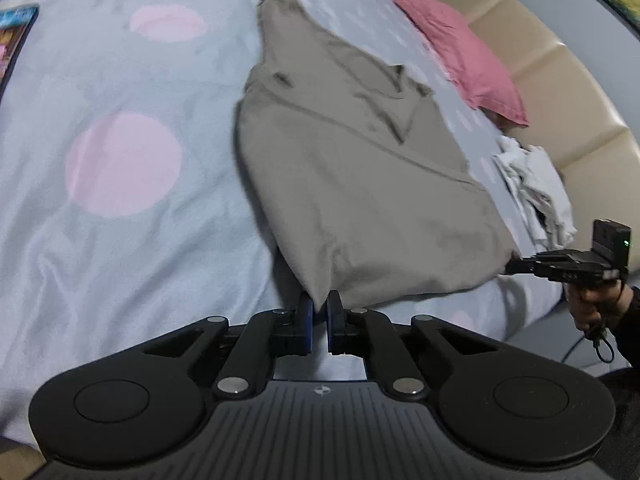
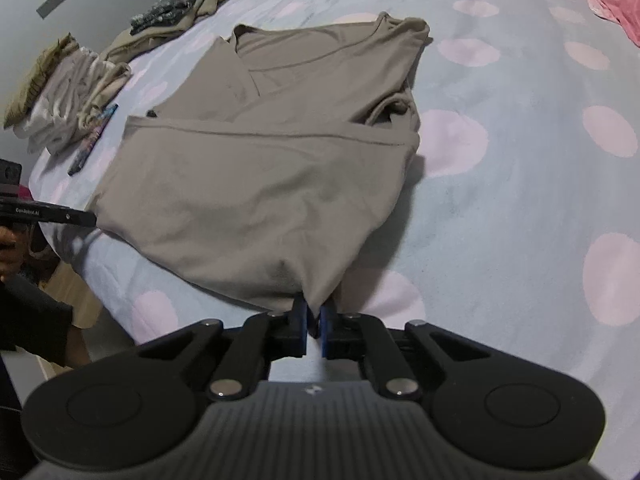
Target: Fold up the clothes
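A beige long-sleeved shirt [image 1: 352, 184] lies on the bed with its sleeves folded in across the body. My left gripper [image 1: 319, 305] is shut on one near bottom corner of the shirt, cloth pinched between its blue pads. My right gripper [image 2: 314, 307] is shut on the other near bottom corner of the same shirt [image 2: 256, 184], which it lifts slightly off the sheet. In the left wrist view the right gripper [image 1: 510, 266] reaches the hem from the right. In the right wrist view the left gripper [image 2: 94, 218] touches the hem at the left.
The bedsheet [image 1: 120, 200] is pale blue with pink dots. A pink pillow [image 1: 460, 52] and a white crumpled garment [image 1: 532, 188] lie by the beige headboard [image 1: 560, 92]. Folded clothes [image 2: 68, 92], a dark patterned garment [image 2: 172, 10] and a pen-like item [image 2: 94, 138] lie near the bed edge.
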`<state>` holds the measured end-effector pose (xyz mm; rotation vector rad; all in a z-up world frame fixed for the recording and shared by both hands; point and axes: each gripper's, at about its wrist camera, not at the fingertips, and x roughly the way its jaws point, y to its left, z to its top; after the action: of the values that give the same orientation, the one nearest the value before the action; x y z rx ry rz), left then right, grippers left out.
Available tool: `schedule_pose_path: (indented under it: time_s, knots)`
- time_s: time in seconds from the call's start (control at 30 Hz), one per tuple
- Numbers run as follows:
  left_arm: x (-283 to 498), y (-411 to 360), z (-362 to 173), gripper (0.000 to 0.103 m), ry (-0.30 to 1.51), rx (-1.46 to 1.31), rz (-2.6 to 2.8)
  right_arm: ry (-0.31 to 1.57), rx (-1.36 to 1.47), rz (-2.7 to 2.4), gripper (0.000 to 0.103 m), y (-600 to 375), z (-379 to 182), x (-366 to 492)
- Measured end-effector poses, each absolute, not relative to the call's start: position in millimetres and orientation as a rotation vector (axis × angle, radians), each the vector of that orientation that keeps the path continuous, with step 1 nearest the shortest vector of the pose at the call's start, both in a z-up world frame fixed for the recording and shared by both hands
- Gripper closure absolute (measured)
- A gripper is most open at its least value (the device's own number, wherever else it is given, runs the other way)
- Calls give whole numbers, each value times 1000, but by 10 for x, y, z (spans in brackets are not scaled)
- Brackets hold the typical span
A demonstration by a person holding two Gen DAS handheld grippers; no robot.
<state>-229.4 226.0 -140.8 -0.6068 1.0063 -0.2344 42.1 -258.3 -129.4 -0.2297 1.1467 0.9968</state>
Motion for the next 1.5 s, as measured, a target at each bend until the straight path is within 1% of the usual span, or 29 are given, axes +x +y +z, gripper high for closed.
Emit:
schedule_pose_path:
  time_s: [0.17,0.4,0.47,0.53,0.6,0.63,0.67,0.7,0.73,0.8,0.87,0.9,1.0,1.07,1.13,1.27,1.5]
  knots:
    - [-2365,2274,-1188,100,1007,-614,-274,1178,-141,1008,98,-2728,-1132,385]
    - [-2467,2200,-1227,100,1101,-579,-285,1258,-111,1034,98,-2849,-1114,241]
    - [-2433,2177,-1321,98,1135,-554,-262,1278,-129,1017,98,-2846,-1163,235]
    - [-2395,2165,-1418,93,1178,-522,-223,1290,-143,991,98,-2824,-1224,260]
    - [-2355,2179,-1367,86,1218,-472,-207,1291,-170,963,92,-2798,-1265,274]
    - [-2334,2188,-1331,81,1237,-446,-201,1299,-203,960,84,-2792,-1246,294]
    - [-2311,2202,-1255,79,1255,-402,-190,1308,-236,958,72,-2786,-1227,314]
    - [-2286,2218,-1159,77,1272,-351,-177,1316,-267,956,64,-2784,-1207,336]
    - [-2253,2239,-1043,77,1283,-288,-168,1325,-273,967,56,-2814,-1172,379]
    - [-2178,2284,-803,74,1290,-168,-159,1303,-282,949,56,-2859,-1075,530]
    - [-2025,2331,-576,67,1254,-119,-168,1270,-284,931,56,-2828,-971,700]
    - [-1910,2363,-461,61,1227,-111,-176,1248,-282,922,56,-2781,-916,793]
    - [-1488,2380,-229,59,1125,-124,-199,1177,-311,935,56,-2493,-759,1034]
    - [-1174,2357,-184,59,1057,-115,-215,1122,-354,969,55,-2235,-674,1169]
    - [-843,2335,-233,57,1007,-94,-202,1068,-388,1006,54,-1981,-623,1305]
    - [-344,2340,-494,57,1002,-124,-190,1018,-358,1015,52,-1578,-671,1670]
    - [122,2416,-817,57,1015,-42,-172,984,-358,998,52,-1058,-1023,2193]
